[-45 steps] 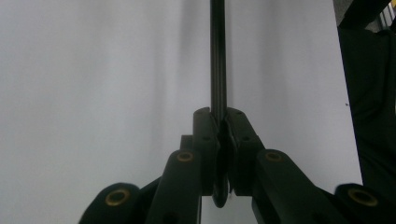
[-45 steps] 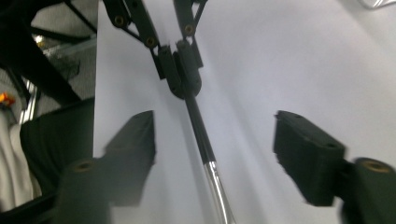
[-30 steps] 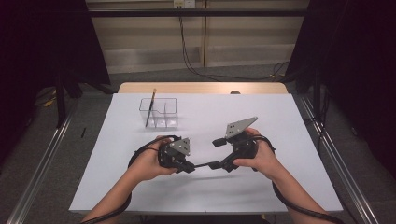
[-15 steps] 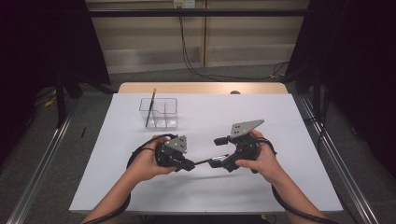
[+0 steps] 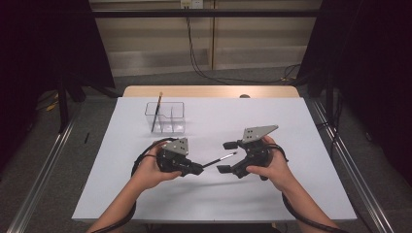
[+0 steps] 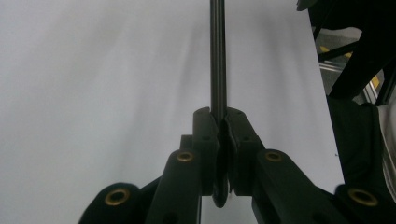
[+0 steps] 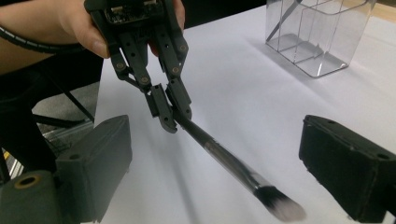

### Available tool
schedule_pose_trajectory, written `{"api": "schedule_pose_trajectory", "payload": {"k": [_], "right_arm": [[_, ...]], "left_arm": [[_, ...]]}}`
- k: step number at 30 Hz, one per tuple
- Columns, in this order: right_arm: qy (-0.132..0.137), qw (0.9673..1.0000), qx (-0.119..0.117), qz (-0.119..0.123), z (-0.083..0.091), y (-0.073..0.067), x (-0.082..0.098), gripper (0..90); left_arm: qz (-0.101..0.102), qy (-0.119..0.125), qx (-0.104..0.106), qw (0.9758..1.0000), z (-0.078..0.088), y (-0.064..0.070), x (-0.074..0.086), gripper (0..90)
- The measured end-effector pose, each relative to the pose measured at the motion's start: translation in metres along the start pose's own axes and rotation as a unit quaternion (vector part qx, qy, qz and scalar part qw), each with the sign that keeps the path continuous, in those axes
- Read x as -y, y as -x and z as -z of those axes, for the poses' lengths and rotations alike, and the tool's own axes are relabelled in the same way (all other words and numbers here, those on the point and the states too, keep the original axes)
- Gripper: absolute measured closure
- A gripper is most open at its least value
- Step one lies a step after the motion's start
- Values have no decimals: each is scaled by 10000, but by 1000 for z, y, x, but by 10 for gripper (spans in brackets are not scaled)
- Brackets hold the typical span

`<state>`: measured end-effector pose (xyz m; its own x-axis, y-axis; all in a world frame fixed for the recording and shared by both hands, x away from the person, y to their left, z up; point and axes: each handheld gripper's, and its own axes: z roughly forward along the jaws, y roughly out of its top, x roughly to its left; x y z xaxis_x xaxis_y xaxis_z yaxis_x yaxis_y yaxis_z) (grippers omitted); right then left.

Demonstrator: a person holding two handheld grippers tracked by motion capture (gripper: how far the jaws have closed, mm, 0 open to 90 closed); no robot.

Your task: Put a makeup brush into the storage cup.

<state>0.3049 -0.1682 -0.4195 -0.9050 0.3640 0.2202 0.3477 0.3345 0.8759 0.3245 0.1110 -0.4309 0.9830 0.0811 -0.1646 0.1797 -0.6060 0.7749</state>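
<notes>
The left tongs (image 5: 196, 170) are clamped tight on the handle of a makeup brush (image 7: 233, 167), whose bristle tip sits untouched between the wide-open right tongs (image 5: 227, 157).

the brush (image 6: 218, 56) runs off the top edge in the left gripper view, its bristles unseen.
</notes>
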Motion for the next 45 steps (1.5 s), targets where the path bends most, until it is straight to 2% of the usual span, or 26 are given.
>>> {"api": "schedule_pose_trajectory", "payload": {"k": [7,10,17,20,28,40,45], "right_arm": [[191,9998,4,-2,2,0,0,85],[263,9997,20,4,2,0,-1,88],[428,9991,44,10,4,0,-1,127],[489,9988,64,-22,4,0,-2,162],[552,9984,91,-16,4,0,-2,318],[531,9985,29,-114,3,-1,-4,596],[620,9979,-20,-199,3,0,-5,691]], "left_arm": [[140,468,-5,9988,3,0,2,839],[226,713,-11,9972,4,-1,2,839],[364,1089,8,9934,5,-3,2,839],[352,1143,-17,9928,5,-3,1,839],[460,1383,-34,9893,1,-4,0,839],[491,1388,-30,9891,-4,-4,-3,839],[516,1433,-4,9883,-8,-4,-4,839]]}}
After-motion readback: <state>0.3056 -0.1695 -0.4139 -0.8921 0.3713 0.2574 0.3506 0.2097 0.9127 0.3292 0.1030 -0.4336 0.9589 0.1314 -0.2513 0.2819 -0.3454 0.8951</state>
